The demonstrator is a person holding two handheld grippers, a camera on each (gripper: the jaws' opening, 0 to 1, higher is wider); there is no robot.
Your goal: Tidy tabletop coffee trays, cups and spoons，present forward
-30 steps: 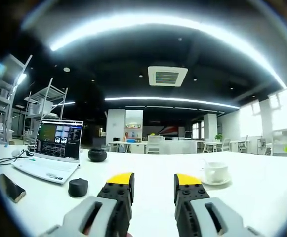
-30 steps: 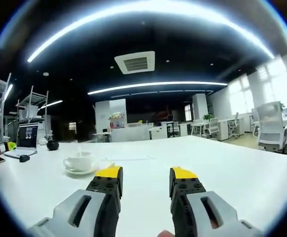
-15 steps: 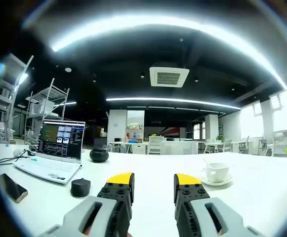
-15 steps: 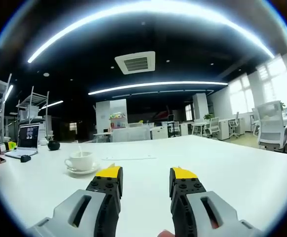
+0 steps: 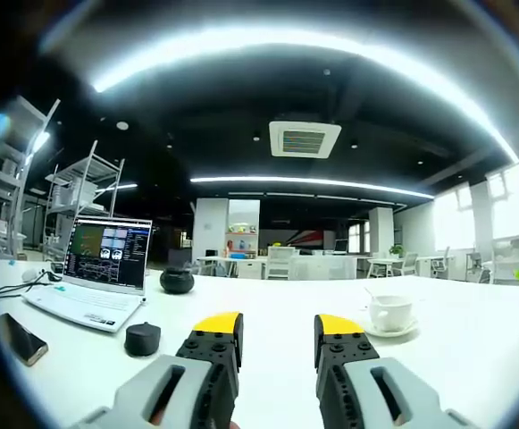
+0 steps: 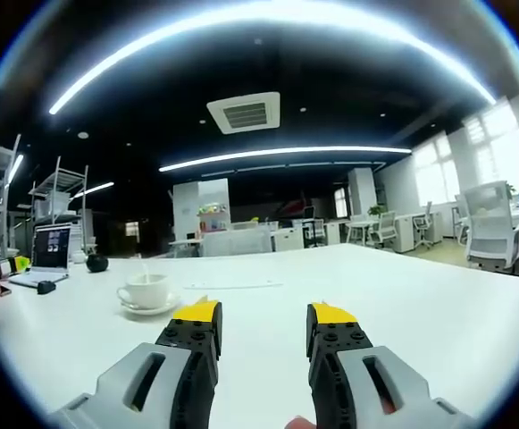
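Note:
A white coffee cup [image 5: 390, 312] stands on a white saucer [image 5: 389, 330] on the white table [image 5: 473, 349], with a spoon handle sticking up from it. It lies ahead and to the right of my left gripper [image 5: 278, 325], which is open with nothing between its yellow-tipped jaws. In the right gripper view the same cup [image 6: 146, 290] and saucer [image 6: 150, 309] sit ahead and to the left of my right gripper [image 6: 263, 313], also open and holding nothing.
An open laptop [image 5: 98, 273] stands at the left, with a phone [image 5: 20, 339], a small black puck [image 5: 142, 339] and a round black object [image 5: 176, 280] near it. Cables trail at the far left. Office desks and chairs [image 6: 487, 228] stand beyond the table.
The left gripper view has drifted very slightly; nothing on the table has moved. Both grippers remain open.

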